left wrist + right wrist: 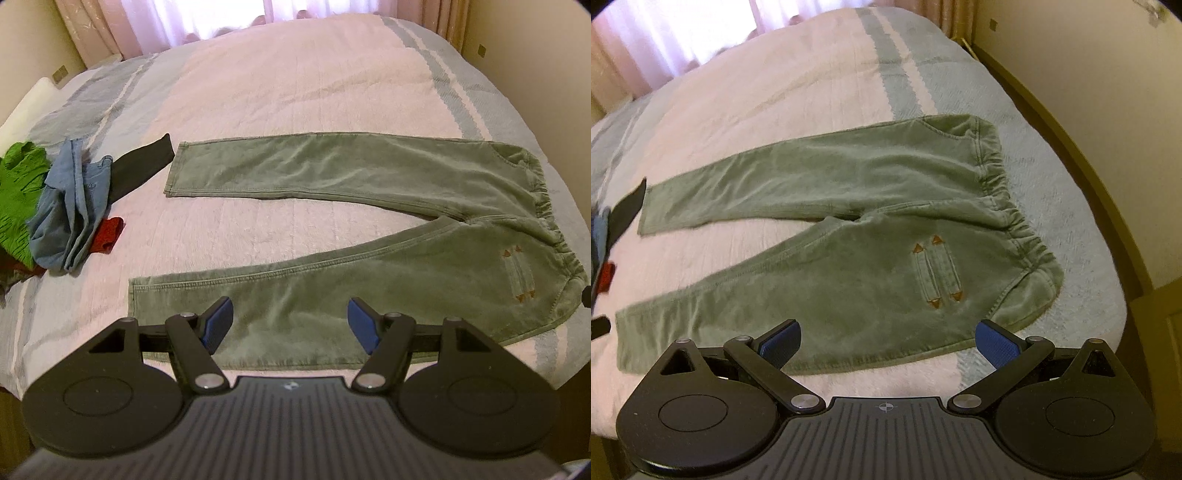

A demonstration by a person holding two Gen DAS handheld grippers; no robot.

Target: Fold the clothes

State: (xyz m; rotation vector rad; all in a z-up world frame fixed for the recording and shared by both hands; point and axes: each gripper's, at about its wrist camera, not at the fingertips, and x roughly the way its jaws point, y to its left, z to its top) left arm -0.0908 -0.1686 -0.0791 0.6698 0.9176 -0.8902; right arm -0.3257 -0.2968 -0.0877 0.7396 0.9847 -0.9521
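We hover both released: left hand-held gripper (pixel 291 325) above the near leg of the trousers (pixel 369 229), right hand-held gripper (pixel 886 343) nearer the waistband (pixel 1008 206); their long axis runs crosswise.

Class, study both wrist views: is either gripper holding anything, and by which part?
Nothing is held. The left gripper and right gripper hang open over the green trousers.

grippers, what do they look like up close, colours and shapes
Both match. The left gripper and right gripper have matte black bodies with two round discs, ribbed grey centre plates bearing a small crosshair mark, black link arms with silver pivot pins, and blue textured finger pads. No cables or sleeves show.
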